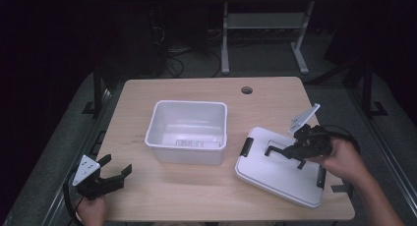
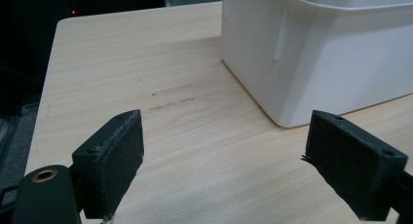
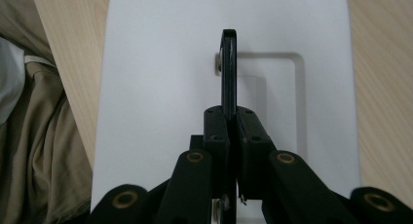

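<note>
The desk (image 1: 147, 196) is pale, matt wood grain. The bin (image 1: 187, 132) and lid (image 1: 280, 172) look like smooth white plastic, and the lid's black handle (image 3: 228, 78) is slightly glossy.

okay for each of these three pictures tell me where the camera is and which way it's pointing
High view: above the person's side, looking forward and down on the table; both hands, left tool, right tool.
Left gripper view: rides the left tool, low over the table, facing the white bin; its open jaws show.
Right gripper view: rides the right tool, looking down on the white lid; jaws shut on the lid's black handle.
Shared: high and left views show the bin.
</note>
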Demonstrator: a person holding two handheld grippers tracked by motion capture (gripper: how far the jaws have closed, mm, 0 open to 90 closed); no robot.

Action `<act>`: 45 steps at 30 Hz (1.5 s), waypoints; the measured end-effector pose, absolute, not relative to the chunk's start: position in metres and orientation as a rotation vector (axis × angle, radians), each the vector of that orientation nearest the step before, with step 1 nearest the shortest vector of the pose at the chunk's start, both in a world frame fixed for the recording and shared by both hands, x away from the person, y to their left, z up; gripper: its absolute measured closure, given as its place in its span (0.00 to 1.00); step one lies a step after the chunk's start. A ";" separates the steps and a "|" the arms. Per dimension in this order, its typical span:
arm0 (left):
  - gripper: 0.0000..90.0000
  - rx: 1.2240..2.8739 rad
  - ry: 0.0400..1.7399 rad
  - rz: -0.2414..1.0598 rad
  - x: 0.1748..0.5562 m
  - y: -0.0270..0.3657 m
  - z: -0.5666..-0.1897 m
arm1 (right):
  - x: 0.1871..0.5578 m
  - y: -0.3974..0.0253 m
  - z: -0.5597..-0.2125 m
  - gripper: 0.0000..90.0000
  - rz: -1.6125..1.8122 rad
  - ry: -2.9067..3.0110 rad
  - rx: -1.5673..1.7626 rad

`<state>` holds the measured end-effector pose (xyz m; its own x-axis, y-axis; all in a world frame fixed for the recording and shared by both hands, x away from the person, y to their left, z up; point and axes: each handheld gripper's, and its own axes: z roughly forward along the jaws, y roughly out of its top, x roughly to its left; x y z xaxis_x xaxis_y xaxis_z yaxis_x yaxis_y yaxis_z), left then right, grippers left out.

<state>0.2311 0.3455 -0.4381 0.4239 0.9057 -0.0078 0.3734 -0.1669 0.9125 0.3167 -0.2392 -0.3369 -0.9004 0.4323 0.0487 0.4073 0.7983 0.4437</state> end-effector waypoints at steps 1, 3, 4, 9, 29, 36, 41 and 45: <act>0.15 1.738 1.115 0.710 0.231 0.346 -0.438 | 0.317 -0.239 -0.334 0.94 0.704 2.925 0.679; 0.15 1.733 1.118 0.711 0.231 0.346 -0.438 | 0.317 -0.238 -0.327 0.94 0.706 2.917 0.680; 0.15 1.733 1.117 0.712 0.231 0.347 -0.438 | 0.317 -0.238 -0.323 0.94 0.707 2.913 0.676; 0.15 1.735 1.113 0.718 0.230 0.347 -0.437 | 0.317 -0.235 -0.306 0.94 0.708 2.898 0.657; 0.15 1.725 1.123 0.720 0.231 0.349 -0.437 | 0.320 -0.230 -0.272 0.94 0.716 2.895 0.625; 0.15 1.727 1.120 0.722 0.231 0.349 -0.437 | 0.321 -0.230 -0.266 0.94 0.717 2.892 0.624; 0.15 1.731 1.126 0.719 0.232 0.349 -0.438 | 0.322 -0.229 -0.263 0.94 0.712 2.895 0.616; 0.15 1.734 1.123 0.722 0.232 0.348 -0.437 | 0.324 -0.228 -0.261 0.94 0.707 2.895 0.612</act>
